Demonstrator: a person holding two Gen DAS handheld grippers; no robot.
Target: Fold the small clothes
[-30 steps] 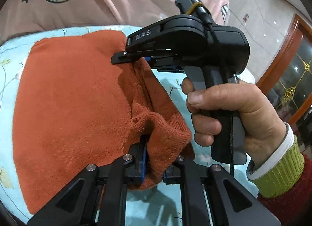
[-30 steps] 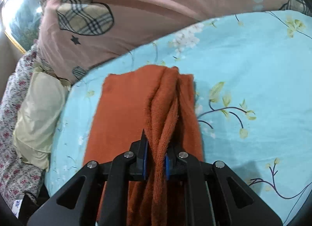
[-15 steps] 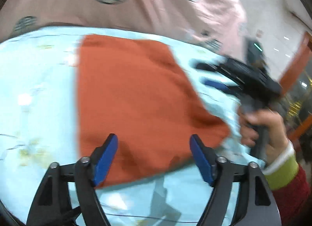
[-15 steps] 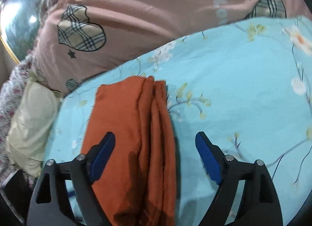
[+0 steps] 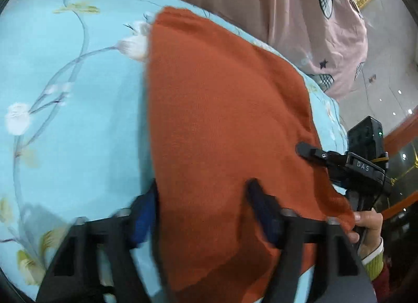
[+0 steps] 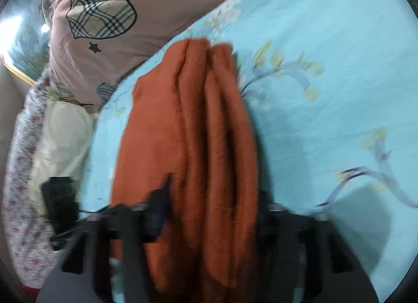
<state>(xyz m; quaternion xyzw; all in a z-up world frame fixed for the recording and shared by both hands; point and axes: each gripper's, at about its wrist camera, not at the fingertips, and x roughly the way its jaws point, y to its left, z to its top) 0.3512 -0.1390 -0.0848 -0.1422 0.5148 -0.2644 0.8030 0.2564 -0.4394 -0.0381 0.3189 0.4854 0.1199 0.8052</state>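
A: Lying folded on the light blue floral sheet (image 5: pixel 65 109): rust-orange sweater (image 5: pixel 222 125), flat, long edge just below the pink quilt (image 5: pixel 300 15).

B: Same sweater from the right wrist view (image 6: pixel 190 146): several stacked layers along its right edge, so at least one fold already in. Cream pillow (image 6: pixel 60 141) left of sweater, well apart.

A: Left gripper (image 5: pixel 203 209): spread wide, nothing held. Blue pad at sweater's left edge, other finger over the middle of the cloth. Image blurred, so contact with cloth not certain.

B: Right gripper (image 6: pixel 211 214): also spread, nothing pinched, fingers straddling the layered ridge at the sweater's near end. Seen from the left wrist view, right gripper (image 5: pixel 313 152) at the sweater's right edge, one finger lying over the cloth, hand (image 5: pixel 365 224) on the handle below.

A: Step judged: between folds, both tools positioned for a fresh grasp on the near end.

B: Next move, as a guess: closing on both near corners together, catching all layers on the right side, lifting evenly toward the sweater's far edge. Risk: thick knit slipping, stack fanning out.
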